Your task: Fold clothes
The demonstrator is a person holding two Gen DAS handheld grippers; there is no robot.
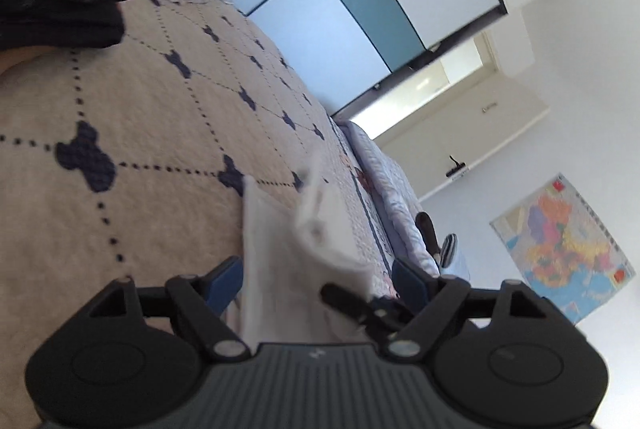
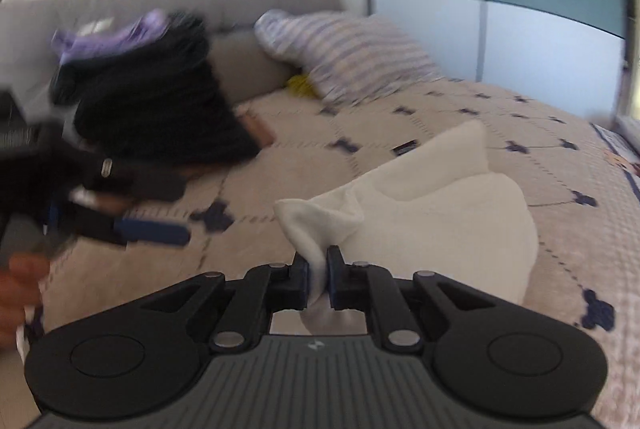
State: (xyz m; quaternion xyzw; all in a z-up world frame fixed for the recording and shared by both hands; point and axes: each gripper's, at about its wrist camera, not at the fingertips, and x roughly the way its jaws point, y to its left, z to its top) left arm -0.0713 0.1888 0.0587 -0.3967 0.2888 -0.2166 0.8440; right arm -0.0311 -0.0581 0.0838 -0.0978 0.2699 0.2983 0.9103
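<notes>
The right gripper (image 2: 317, 271) pinches the white cloth (image 2: 432, 213) hanging ahead over the bed (image 2: 520, 117), while the left gripper (image 1: 316, 277) gapes wide, cloth between its fingers.

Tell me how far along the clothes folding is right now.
Done: nothing visibly folded yet. In hand: the right gripper is shut on a bunched edge of the white garment, which lies rumpled on the bedspread; the left gripper is open, with the white cloth lying between its fingers. Left: flattening and folding that garment, then the dark clothes pile heaped by the striped pillow.
</notes>
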